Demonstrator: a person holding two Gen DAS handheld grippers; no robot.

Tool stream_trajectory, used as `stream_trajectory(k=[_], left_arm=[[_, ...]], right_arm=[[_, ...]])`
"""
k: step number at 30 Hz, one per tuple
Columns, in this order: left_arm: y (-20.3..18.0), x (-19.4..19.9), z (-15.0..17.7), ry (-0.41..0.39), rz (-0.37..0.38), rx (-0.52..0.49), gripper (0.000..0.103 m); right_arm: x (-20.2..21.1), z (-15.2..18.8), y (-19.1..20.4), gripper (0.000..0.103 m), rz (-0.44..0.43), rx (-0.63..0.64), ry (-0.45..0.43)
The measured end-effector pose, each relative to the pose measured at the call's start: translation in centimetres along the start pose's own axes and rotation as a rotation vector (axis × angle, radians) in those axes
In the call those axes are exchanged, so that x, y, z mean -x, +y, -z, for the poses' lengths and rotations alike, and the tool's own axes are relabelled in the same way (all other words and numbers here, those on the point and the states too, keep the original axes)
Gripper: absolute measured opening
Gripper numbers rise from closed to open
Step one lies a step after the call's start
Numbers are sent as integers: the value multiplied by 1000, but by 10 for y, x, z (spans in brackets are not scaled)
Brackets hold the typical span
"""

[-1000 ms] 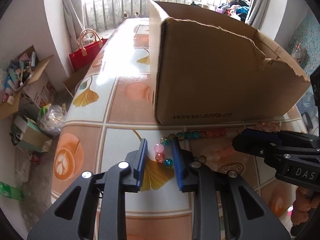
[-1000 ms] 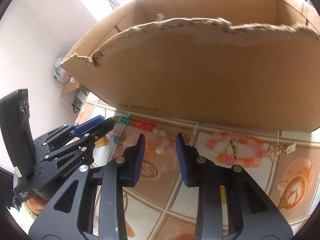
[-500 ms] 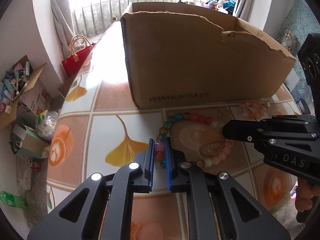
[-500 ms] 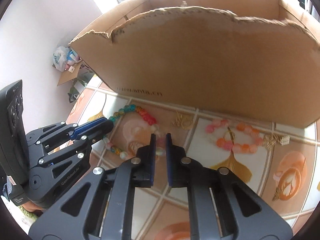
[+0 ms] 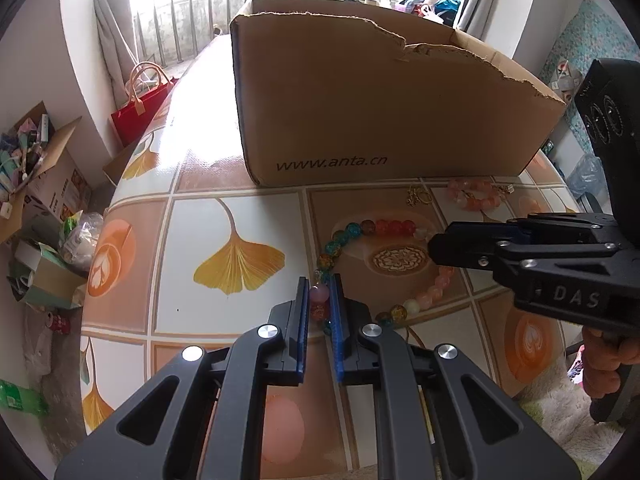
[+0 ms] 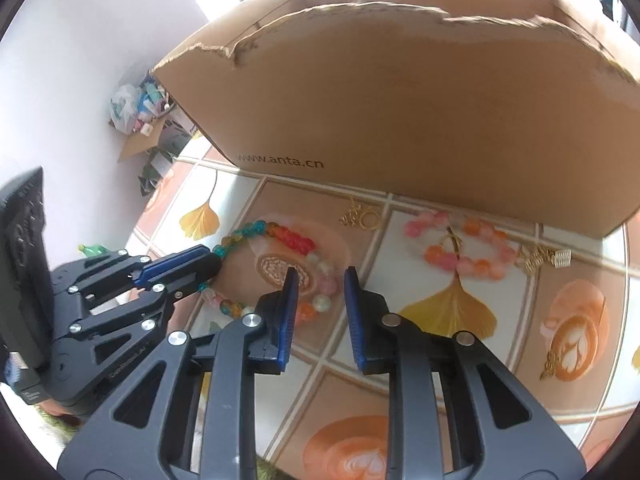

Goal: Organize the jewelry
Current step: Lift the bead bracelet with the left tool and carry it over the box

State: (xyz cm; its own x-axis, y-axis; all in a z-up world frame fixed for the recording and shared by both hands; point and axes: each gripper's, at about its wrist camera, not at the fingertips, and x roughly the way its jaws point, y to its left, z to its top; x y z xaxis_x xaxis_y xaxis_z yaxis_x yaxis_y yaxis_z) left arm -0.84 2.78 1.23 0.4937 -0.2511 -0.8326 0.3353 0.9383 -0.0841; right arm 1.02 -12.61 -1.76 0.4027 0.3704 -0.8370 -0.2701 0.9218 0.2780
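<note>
A multicolour bead bracelet (image 5: 384, 226) lies looped on the tiled tablecloth in front of a torn cardboard box (image 5: 380, 112). My left gripper (image 5: 320, 282) is shut on the bracelet's near-left beads, with a pink bead pinched between the blue pads. In the right wrist view the same bracelet (image 6: 292, 238) runs under my right gripper (image 6: 318, 274). Its jaws are opening, with pale beads between them and the pads apart from those beads. The left gripper (image 6: 214, 266) comes in from the left there, and the right gripper (image 5: 434, 246) reaches in from the right in the left wrist view.
A pink and orange bracelet (image 6: 460, 248) lies near the box (image 6: 400, 100), with small gold pieces (image 6: 360, 216) and a gold charm (image 6: 544, 258) beside it. A thin gold chain (image 6: 554, 360) lies at the right. The table edge (image 5: 108, 240) drops to floor clutter on the left.
Both grippers closed on the multicolour bracelet from an open stance. The right gripper's jaws have since spread apart again. The left gripper drew back from the box, still pinching the beads.
</note>
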Motion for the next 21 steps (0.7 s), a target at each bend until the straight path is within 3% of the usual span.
stream_trajectory(k=[6,9,21], left_arm=[[0,-1,-2,7,-1,10,11],[0,-1,-2,7,-1,10,11],[-3,5,-3,-40,-11,5,10]], right_arm=[[-8,-3,16,22,61,75,-7],[-12,-2,23,12,116,124,-11],[10,2,4,8,51,41,-54]])
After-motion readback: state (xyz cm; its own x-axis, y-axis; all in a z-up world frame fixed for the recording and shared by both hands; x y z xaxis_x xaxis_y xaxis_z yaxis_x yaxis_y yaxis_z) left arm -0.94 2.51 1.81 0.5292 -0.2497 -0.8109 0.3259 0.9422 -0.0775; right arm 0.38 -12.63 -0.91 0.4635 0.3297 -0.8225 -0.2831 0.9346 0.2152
